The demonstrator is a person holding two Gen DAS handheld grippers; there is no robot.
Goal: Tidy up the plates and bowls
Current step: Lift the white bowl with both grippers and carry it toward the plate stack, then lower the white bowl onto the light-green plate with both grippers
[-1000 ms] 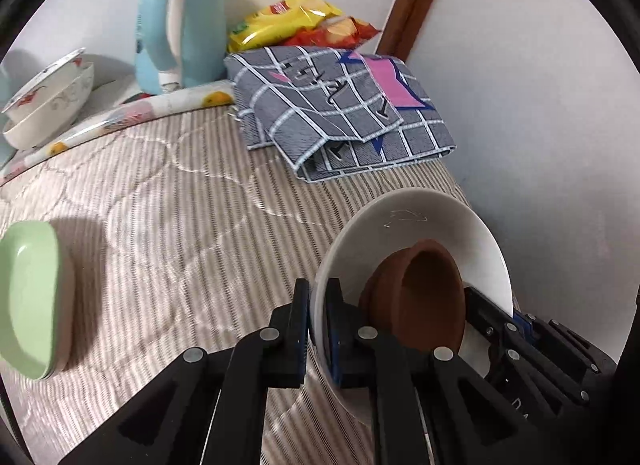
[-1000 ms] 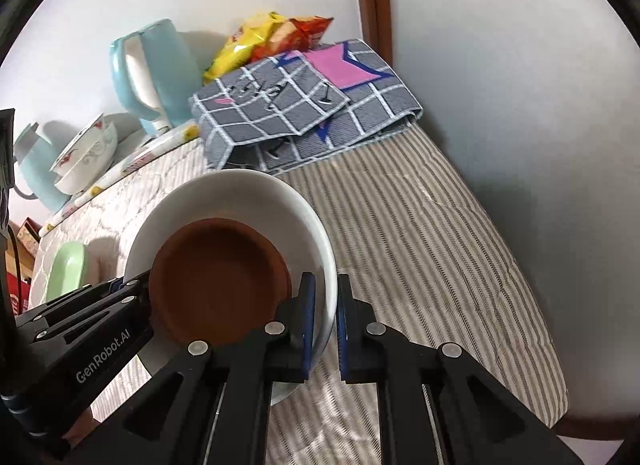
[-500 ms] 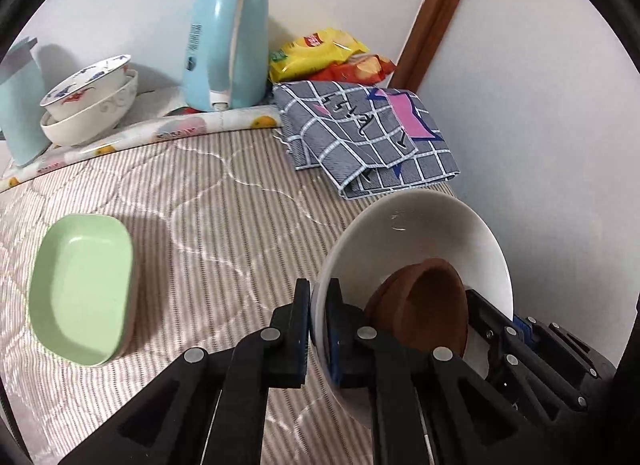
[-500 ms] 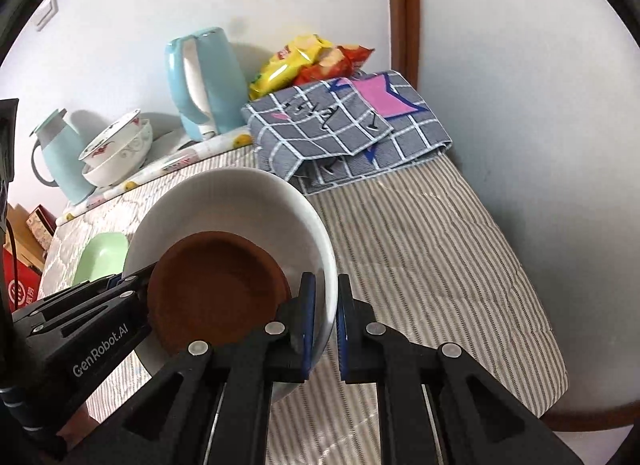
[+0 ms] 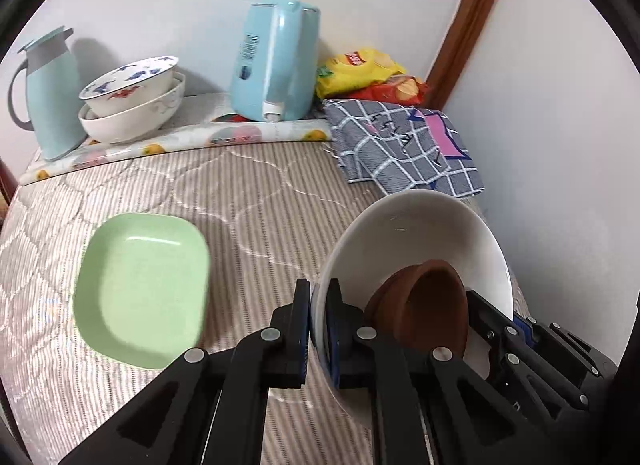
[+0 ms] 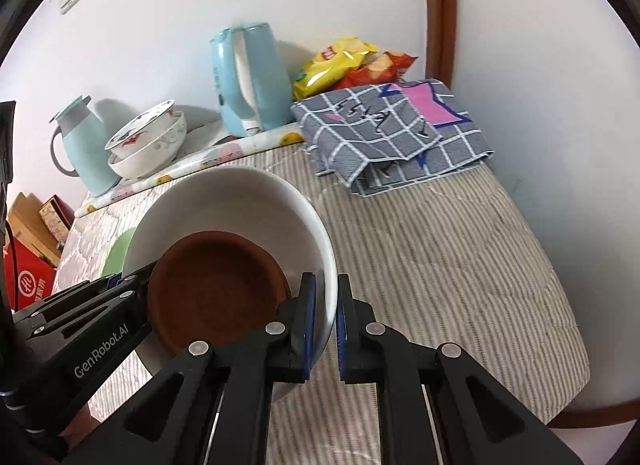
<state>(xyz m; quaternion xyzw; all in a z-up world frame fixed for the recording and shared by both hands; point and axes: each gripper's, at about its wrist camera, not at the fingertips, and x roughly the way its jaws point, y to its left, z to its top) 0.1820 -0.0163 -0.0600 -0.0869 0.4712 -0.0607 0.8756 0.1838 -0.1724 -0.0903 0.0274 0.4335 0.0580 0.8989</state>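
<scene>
Both claws pinch the white bowl's [image 5: 412, 233] rim from opposite sides: left gripper [image 5: 318, 325], right gripper [image 6: 323, 319]. A brown bowl [image 6: 216, 289] sits inside. Beyond lies the green dish [image 5: 142, 289] on the striped quilt [image 5: 256, 193], then stacked patterned bowls [image 5: 132, 99].

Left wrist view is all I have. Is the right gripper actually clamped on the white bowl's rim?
Observer: Yes. The right gripper is shut on the white bowl at its rim, one finger inside, one outside.
Operator: Brown dish interior?
Observer: The brown dish looks empty.
Operator: What's off to the far left?
Observer: A red box with cardboard boxes behind it, below the table edge.
</scene>
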